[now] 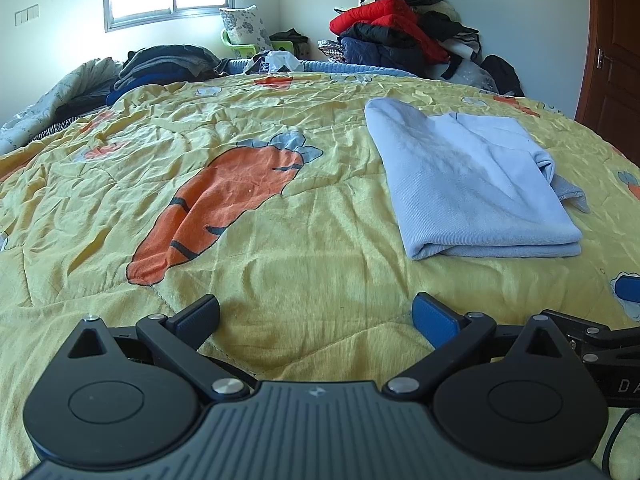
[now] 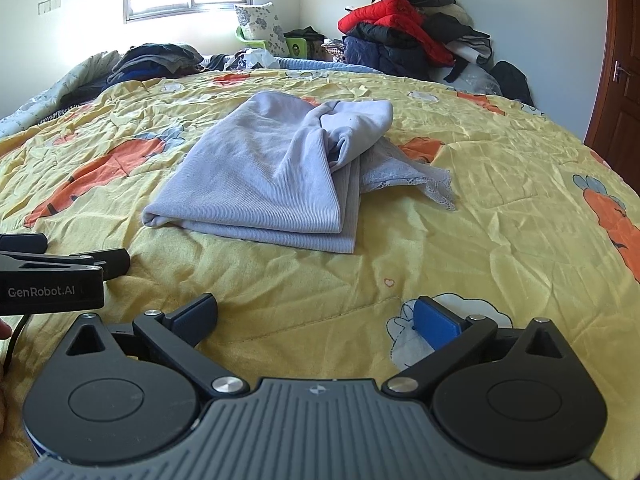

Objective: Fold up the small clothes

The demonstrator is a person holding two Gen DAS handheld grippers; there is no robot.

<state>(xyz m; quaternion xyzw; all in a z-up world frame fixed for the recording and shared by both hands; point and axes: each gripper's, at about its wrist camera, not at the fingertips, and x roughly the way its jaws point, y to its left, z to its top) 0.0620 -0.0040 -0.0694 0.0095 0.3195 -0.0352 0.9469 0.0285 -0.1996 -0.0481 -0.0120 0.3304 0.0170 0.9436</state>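
A light blue garment (image 1: pixel 472 184) lies folded into a rough rectangle on the yellow carrot-print quilt (image 1: pixel 280 240). In the right wrist view the garment (image 2: pixel 264 176) shows a bunched sleeve and a lace edge sticking out on its right side. My left gripper (image 1: pixel 316 316) is open and empty, low over the quilt, short of the garment and to its left. My right gripper (image 2: pixel 316 316) is open and empty, in front of the garment. The left gripper also shows at the left edge of the right wrist view (image 2: pixel 60 264).
A heap of red and dark clothes (image 1: pixel 404 36) is piled at the far right by the wall. Dark folded clothes (image 1: pixel 164 68) lie at the far left of the bed. A brown door (image 1: pixel 612 60) stands at the right.
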